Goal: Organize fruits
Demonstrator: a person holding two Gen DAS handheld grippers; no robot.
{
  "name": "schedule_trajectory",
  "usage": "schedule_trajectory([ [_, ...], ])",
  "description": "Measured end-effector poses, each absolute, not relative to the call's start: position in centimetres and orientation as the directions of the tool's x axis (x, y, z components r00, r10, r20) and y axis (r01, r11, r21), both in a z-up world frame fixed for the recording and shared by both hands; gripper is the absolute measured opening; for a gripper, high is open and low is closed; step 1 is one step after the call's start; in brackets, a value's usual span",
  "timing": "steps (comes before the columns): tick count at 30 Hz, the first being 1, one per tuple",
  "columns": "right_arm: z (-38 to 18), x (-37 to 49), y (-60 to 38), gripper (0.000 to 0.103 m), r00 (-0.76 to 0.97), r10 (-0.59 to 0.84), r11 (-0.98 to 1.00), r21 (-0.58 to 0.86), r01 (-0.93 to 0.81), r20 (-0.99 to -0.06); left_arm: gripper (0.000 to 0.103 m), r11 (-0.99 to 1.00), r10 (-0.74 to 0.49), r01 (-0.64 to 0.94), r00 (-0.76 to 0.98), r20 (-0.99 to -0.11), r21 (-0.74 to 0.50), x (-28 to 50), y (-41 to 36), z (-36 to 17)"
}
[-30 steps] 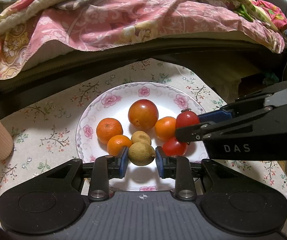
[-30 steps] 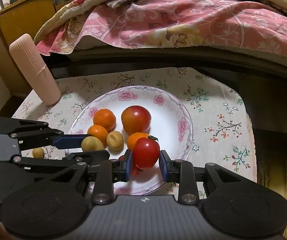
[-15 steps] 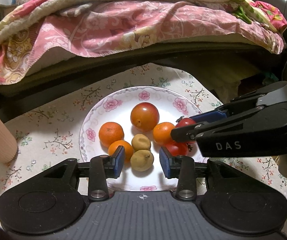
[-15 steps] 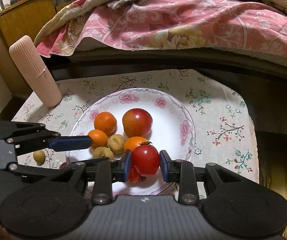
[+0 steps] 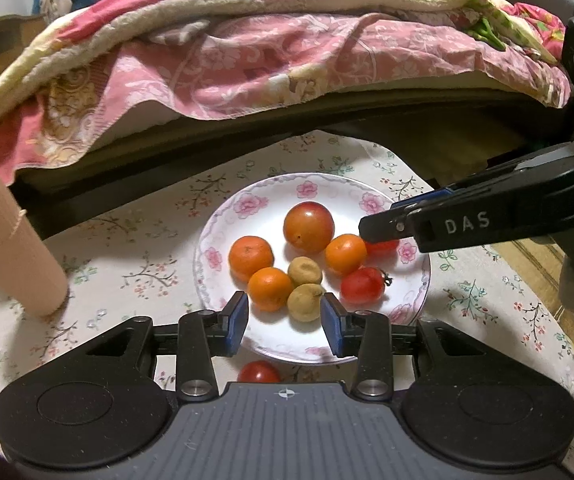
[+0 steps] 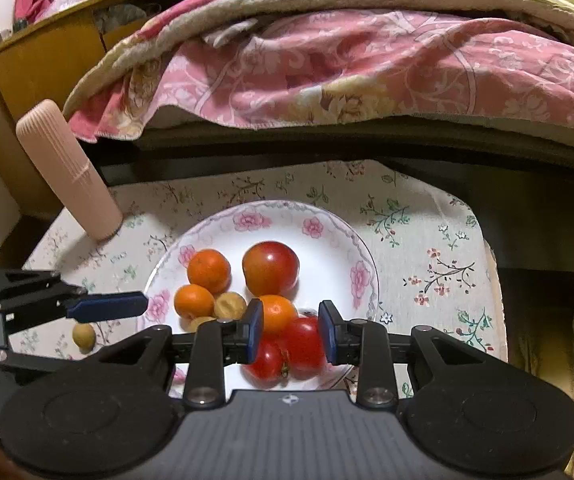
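My left gripper (image 5: 285, 314) is released: its jaws have just been opening, and they now stand apart over the near rim of the flowered plate (image 5: 223, 236). The small brown fruit (image 5: 305, 302) lies on the plate between the blue pads, but neither pad presses on it. I judge this fruit light, with a thin firm shell. It is round, so it rolls easily. I would take it across its widest middle, with little force.

Just left of it lie tangerines (image 5: 269, 288), touching one another. They are soft under a loose peel.

My right gripper (image 6: 291, 330) is clenched on a red tomato (image 6: 305, 340), low over the right part of the plate. The right pad is against its skin; the left contact I cannot see clearly. The tomato is smooth and bruises easily, so a mild grip at its middle is best.
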State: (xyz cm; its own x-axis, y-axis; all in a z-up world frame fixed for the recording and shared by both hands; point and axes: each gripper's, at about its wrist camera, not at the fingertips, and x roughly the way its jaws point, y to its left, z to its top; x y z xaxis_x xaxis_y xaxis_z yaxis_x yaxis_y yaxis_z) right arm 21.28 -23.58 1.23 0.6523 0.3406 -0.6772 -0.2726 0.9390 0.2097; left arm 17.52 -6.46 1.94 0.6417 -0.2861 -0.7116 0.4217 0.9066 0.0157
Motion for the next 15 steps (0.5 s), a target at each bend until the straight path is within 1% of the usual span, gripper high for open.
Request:
schedule_trajectory([
  [10, 3.2, 20.0, -22.6, 0.032, 0.667, 0.377, 0.926, 0.234, -0.297, -0.643, 0.051, 0.919, -0.263, 0.393, 0.666, -0.698, 0.029, 15.5, -4.1, 3.3],
  [15, 3.7, 18.7, -21.0, 0.032, 0.654, 0.406, 0.912, 0.233, -0.338, -0.639, 0.052, 0.926, -0.243, 0.374, 0.676, -0.696, 0.040, 13.8, -2.8, 3.5],
])
